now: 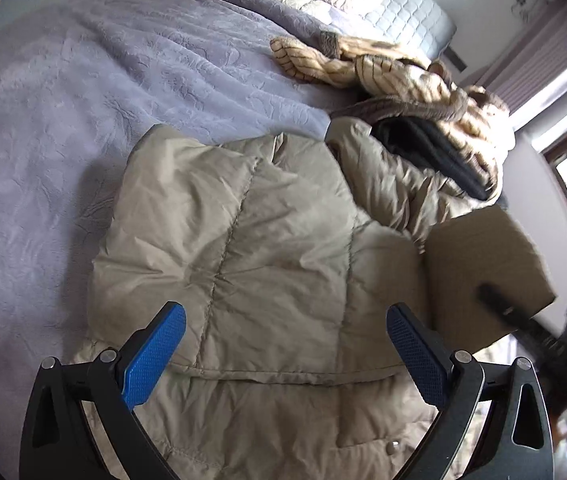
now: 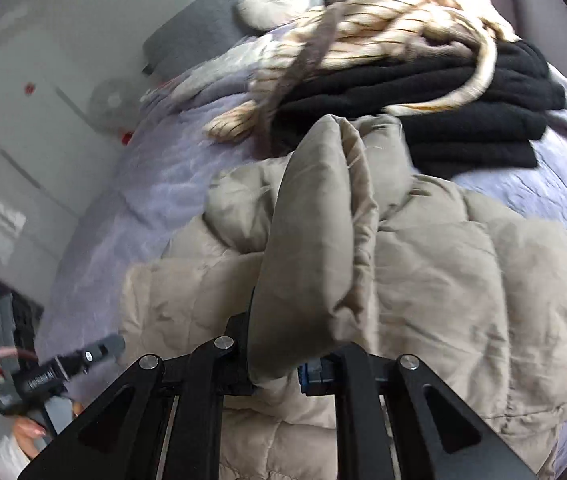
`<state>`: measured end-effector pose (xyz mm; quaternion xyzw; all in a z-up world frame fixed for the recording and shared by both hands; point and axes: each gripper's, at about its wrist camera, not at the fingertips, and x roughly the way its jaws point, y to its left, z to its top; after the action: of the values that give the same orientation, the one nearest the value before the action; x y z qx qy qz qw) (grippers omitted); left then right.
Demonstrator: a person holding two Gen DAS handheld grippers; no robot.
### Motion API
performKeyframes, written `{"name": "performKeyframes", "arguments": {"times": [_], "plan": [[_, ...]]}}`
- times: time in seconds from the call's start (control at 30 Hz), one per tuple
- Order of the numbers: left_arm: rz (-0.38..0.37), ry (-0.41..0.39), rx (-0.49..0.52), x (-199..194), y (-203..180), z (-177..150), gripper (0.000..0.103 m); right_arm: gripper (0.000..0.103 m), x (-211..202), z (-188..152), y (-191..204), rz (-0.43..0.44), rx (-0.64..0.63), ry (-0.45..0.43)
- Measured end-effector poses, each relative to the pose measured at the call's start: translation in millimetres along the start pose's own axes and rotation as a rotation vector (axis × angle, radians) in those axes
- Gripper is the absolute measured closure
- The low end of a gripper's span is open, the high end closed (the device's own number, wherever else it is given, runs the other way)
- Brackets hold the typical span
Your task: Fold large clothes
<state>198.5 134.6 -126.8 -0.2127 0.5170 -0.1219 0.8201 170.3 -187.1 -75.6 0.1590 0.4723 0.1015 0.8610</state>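
Here, beige puffer jacket [image 1: 267,240] lies spread on the lavender bedspread [image 1: 63,120], near a black garment [image 2: 463,112] and a striped cream one [image 2: 395,28]. Left gripper [image 1: 285,332] hovers above it, jaws wide, empty. Right gripper [image 2: 279,364] clamps a lifted jacket fold [image 2: 315,248].

No readable text; small white print on left gripper [image 2: 49,376] body too blurred.

Matt, crinkled quilted beige jacket [image 1: 267,240] on plush embossed lavender bedspread [image 1: 83,100]; fuzzy black knit [image 2: 463,100]
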Motion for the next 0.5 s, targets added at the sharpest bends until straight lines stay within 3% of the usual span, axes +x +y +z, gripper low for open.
{"name": "performKeyframes", "arguments": {"times": [0.07, 0.1, 0.13, 0.2, 0.37, 0.5], "plan": [[-0.051, -0.003, -0.033, -3, 6, 3, 0.002, 0.085, 20, -9, 21, -0.008, -0.072, 0.067], [-0.068, -0.003, -0.046, -4, 7, 4, 0.002, 0.075, 31, -14, 29, -0.017, -0.101, 0.115], [-0.087, -0.002, -0.058, -4, 9, 5, 0.002, 0.055, 38, -19, 33, -0.029, -0.119, 0.149], [-0.126, 0.012, -0.079, -4, 10, 6, 0.002, 0.027, 40, -28, 34, -0.053, -0.137, 0.179], [-0.19, 0.082, -0.051, 8, -1, 2, 0.002, 0.026, 2, -47, -21, -0.061, -0.017, 0.198], [-0.221, 0.155, -0.015, 30, -20, -2, 0.002, 0.026, -52, -76, -111, -0.095, 0.27, 0.188]]}}
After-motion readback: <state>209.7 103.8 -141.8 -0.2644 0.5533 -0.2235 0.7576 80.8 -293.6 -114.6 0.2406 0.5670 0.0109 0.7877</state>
